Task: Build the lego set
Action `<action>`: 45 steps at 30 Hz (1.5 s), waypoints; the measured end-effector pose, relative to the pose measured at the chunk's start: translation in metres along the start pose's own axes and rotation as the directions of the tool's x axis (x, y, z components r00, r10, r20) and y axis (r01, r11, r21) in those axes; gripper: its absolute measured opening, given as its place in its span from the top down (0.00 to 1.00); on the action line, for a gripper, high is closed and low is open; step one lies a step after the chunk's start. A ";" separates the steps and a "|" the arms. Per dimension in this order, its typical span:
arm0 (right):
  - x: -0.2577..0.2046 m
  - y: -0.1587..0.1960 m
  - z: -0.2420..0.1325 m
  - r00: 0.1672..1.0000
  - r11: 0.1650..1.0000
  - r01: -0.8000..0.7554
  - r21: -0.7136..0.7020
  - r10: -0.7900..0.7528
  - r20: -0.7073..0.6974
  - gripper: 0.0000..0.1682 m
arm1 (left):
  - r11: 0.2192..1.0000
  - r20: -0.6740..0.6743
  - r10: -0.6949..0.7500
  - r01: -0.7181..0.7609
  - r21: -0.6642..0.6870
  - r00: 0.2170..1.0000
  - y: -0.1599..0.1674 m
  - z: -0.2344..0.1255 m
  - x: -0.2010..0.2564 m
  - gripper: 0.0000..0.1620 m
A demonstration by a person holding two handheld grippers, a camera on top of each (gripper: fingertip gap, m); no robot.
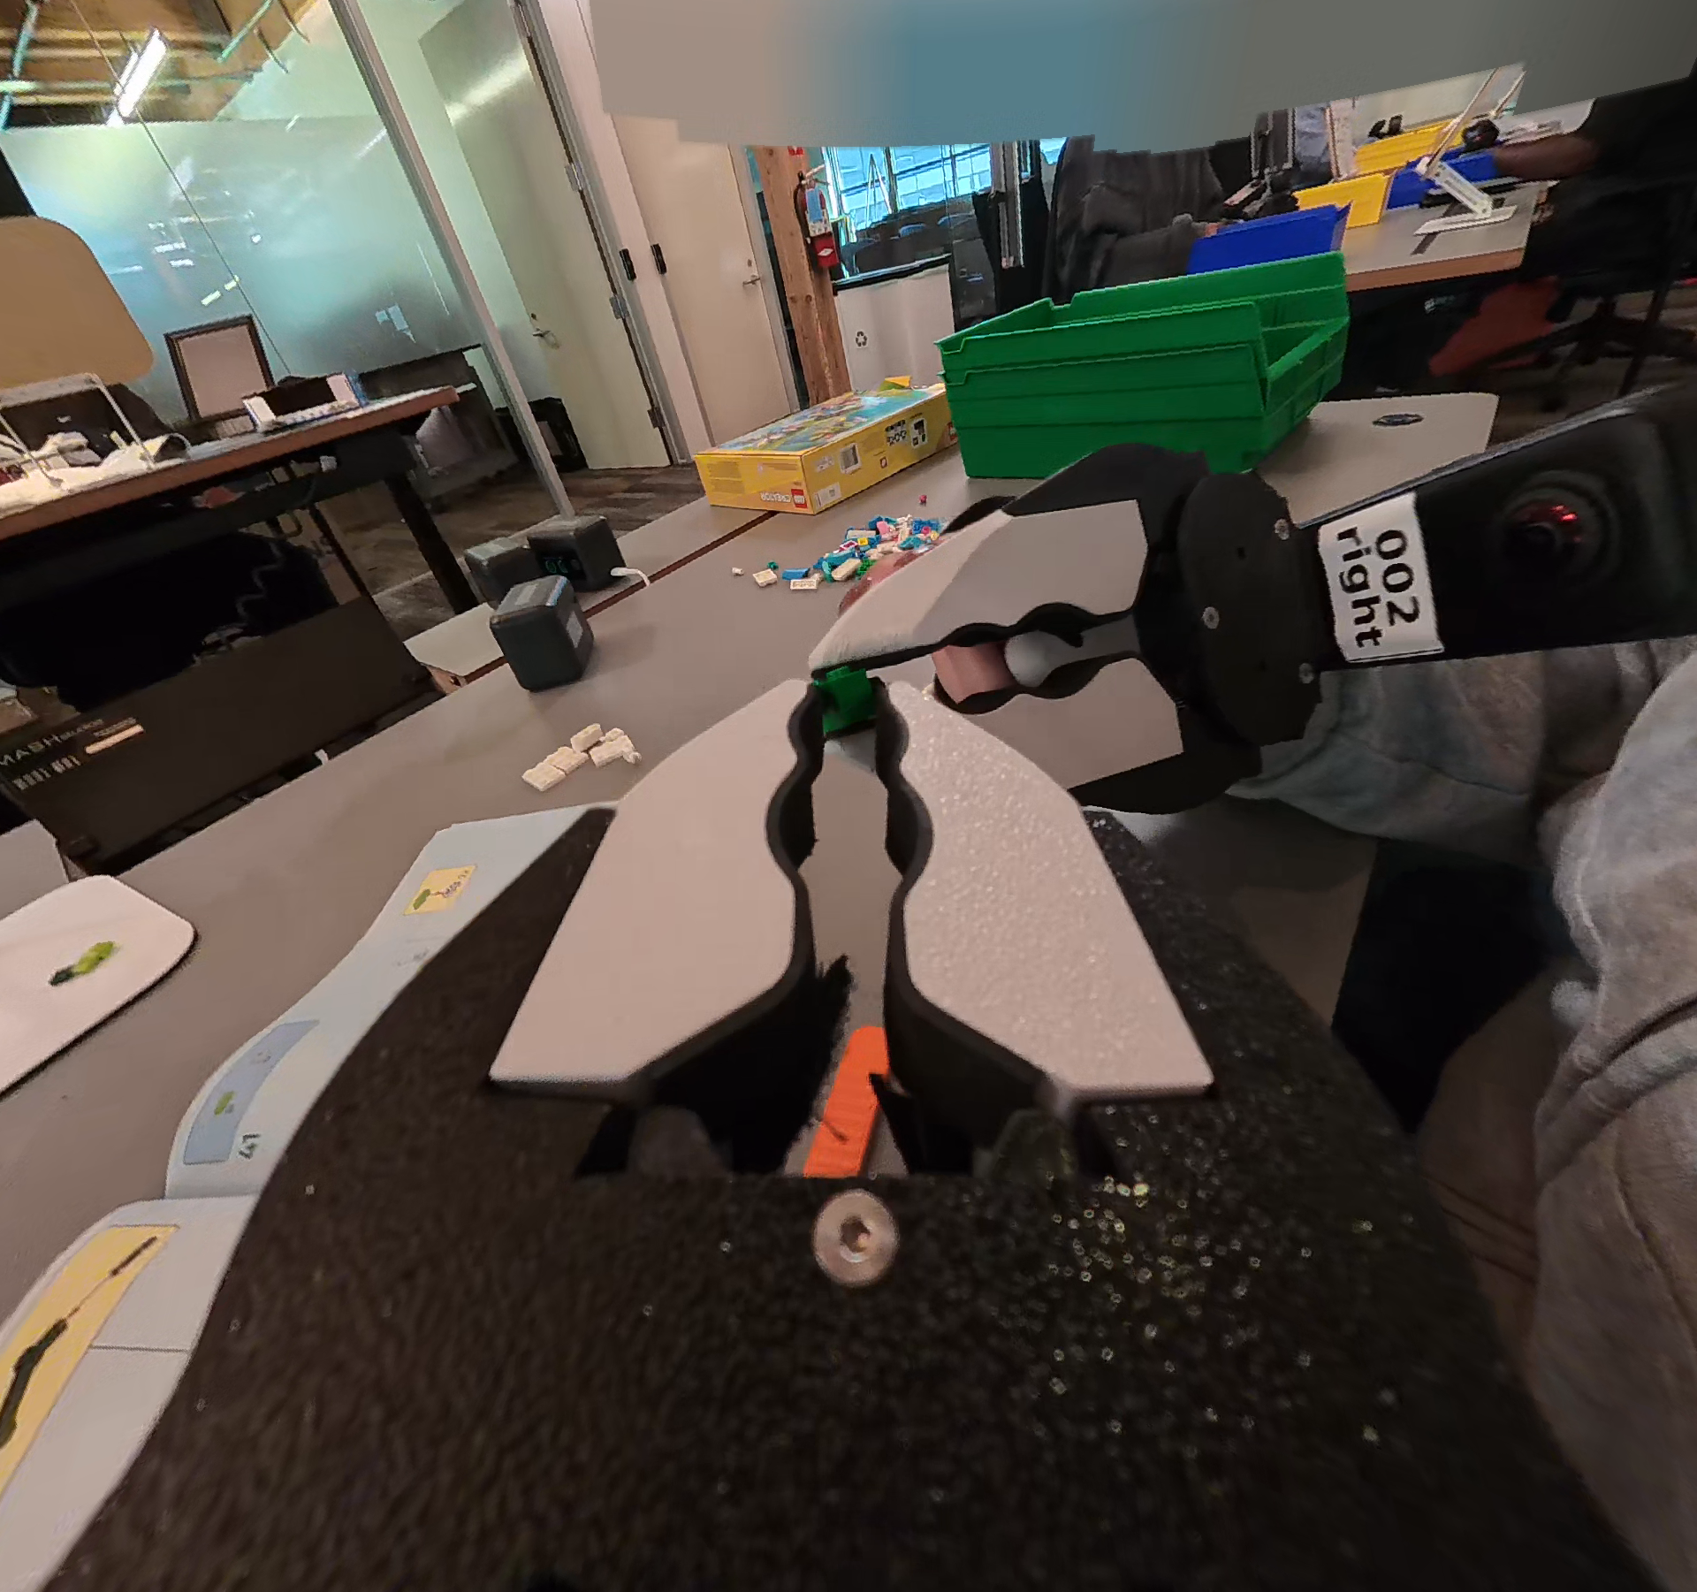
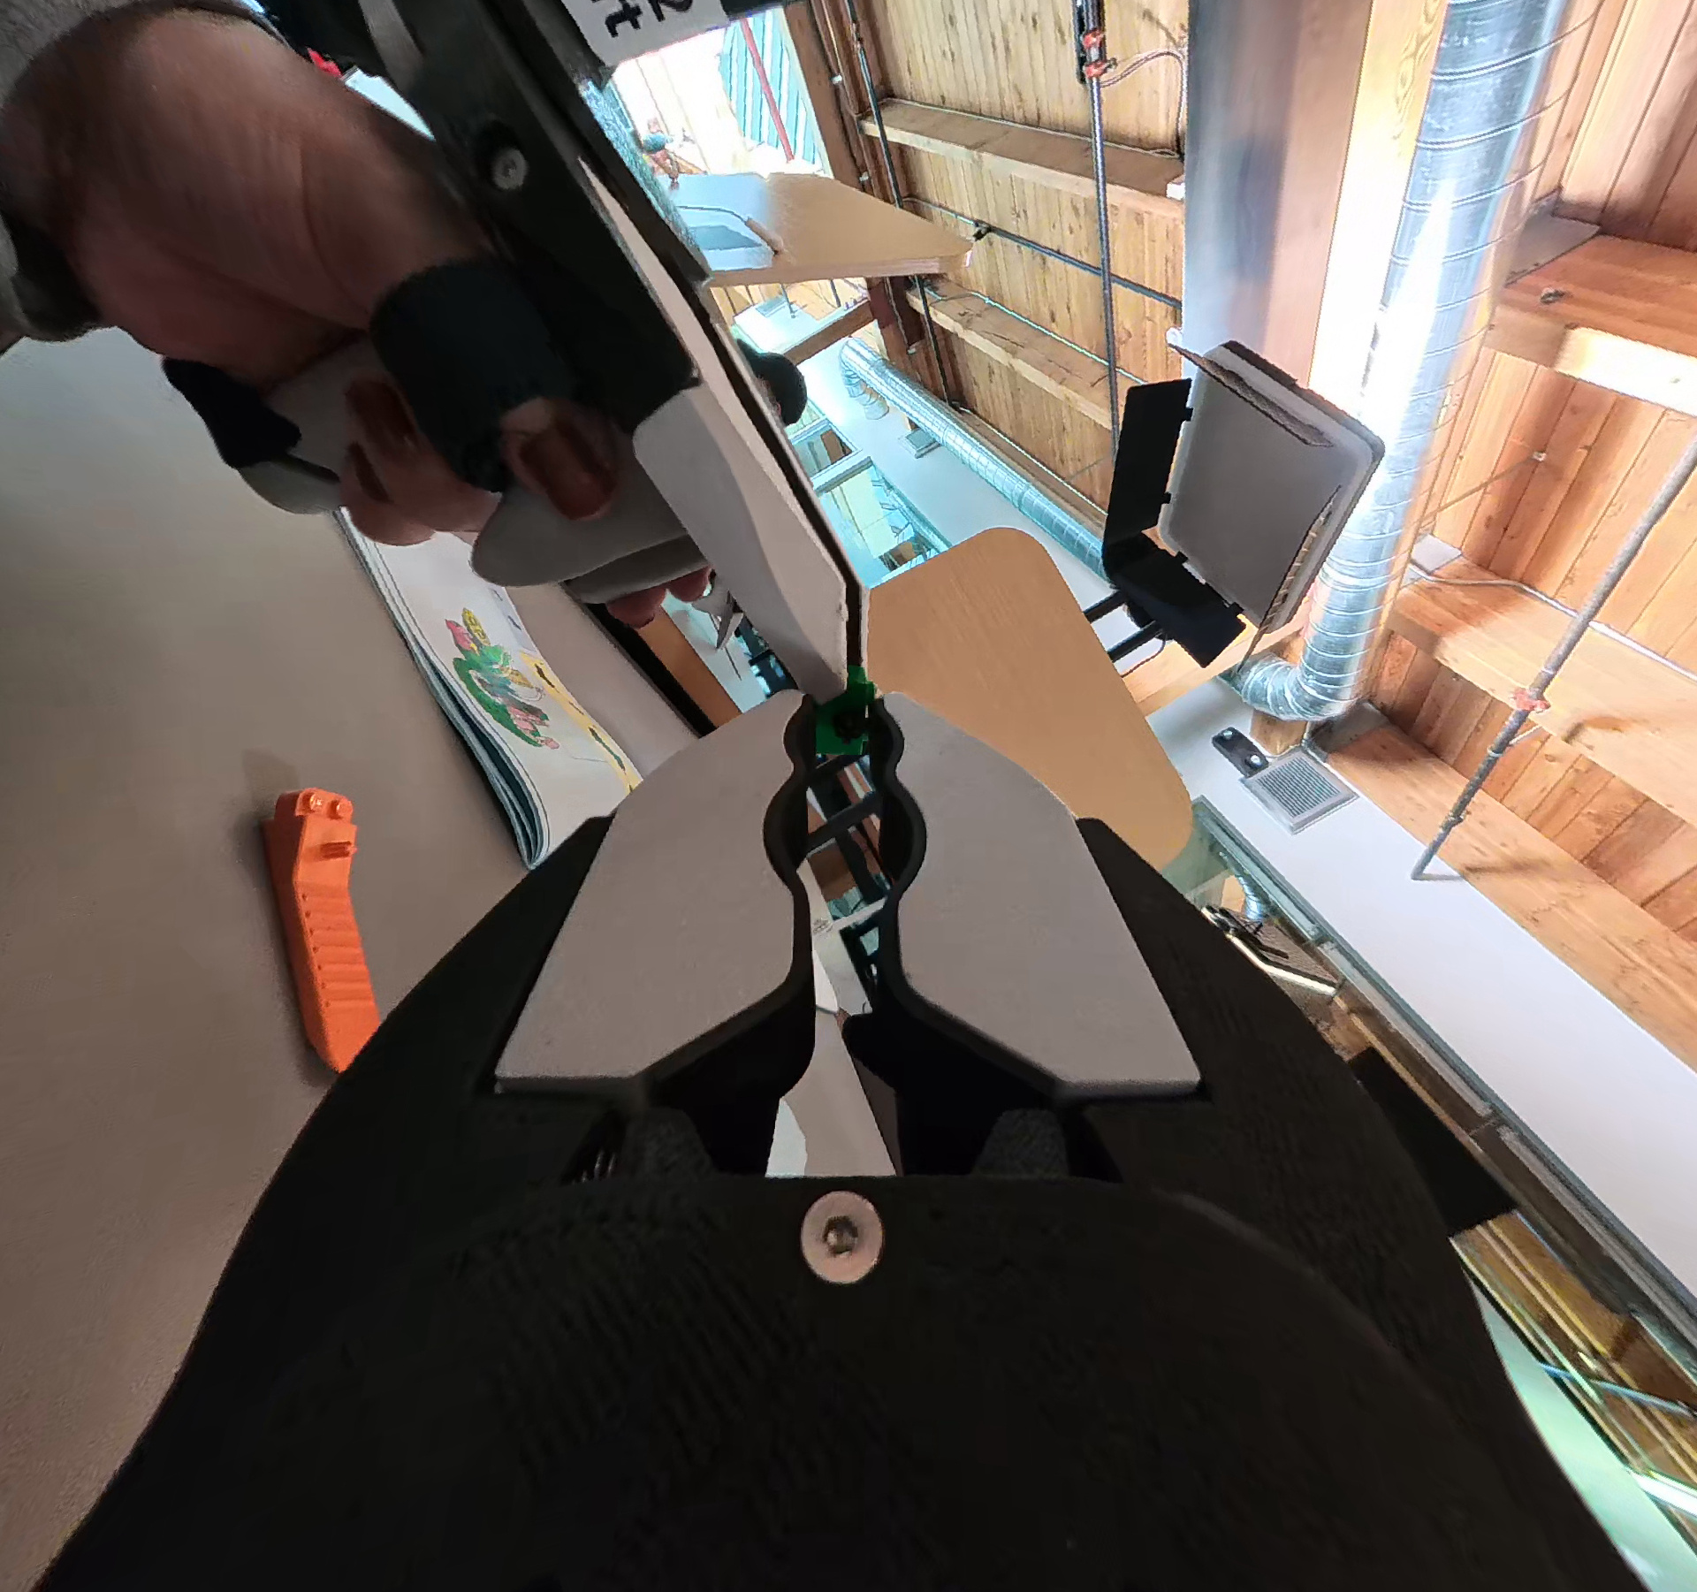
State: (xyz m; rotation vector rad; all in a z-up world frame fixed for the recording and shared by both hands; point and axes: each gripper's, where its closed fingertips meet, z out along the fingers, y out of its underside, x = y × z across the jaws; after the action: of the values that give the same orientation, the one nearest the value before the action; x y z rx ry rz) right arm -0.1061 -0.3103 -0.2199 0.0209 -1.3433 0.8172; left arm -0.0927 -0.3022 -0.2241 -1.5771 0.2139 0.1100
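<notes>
Green brick (image 1: 843,703), one, pinched by two tools: left (image 1: 840,708), right (image 2: 845,721).

Left tool (image 1: 843,708) and right tool (image 1: 831,662) both pinch one green brick (image 1: 840,708).

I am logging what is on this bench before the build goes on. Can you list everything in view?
green lego piece: one, green, pinched at the tips of both grippers, off the table
loose lego pile: many, mixed colours, far on the table
cream bricks: a small cluster, cream, mid table
lego box: one, yellow, far edge of the table
storage bins: a stack, green, behind the pile
instruction booklet: one, open, on the table's near left
brick separator: one, orange, on the table under the grippers
dark boxes: three, dark grey, left of the pile
table: one, grey
left gripper: jaws shut on the piece
right gripper: jaws shut on the piece
</notes>
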 end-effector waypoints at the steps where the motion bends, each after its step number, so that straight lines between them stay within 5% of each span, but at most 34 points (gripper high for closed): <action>1: 0.000 0.001 0.000 1.000 1.000 0.004 -0.004 -0.004 0.000 0.95 | 1.000 0.002 -0.014 0.014 -0.003 1.000 0.001 0.000 0.000 0.94; 10: 0.001 -0.002 0.000 0.999 0.999 0.050 -0.007 -0.050 -0.021 0.95 | 0.998 0.049 -0.008 0.011 -0.063 0.999 -0.001 -0.001 -0.001 0.94; 34: -0.019 0.010 0.003 0.994 0.998 -0.027 -0.054 0.032 0.105 0.95 | 0.956 -0.090 -0.280 0.269 -0.122 0.956 0.023 0.000 -0.002 0.95; 45: -0.012 0.016 0.006 0.980 0.981 -0.173 -0.087 0.180 0.081 0.90 | 0.977 -0.005 -0.213 0.213 -0.008 0.977 0.022 0.001 -0.019 0.95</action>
State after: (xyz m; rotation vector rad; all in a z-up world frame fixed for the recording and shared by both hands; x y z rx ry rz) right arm -0.1199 -0.3073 -0.2359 -0.1276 -1.4761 0.9197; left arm -0.1160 -0.2996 -0.2421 -1.5979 0.0481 -0.0611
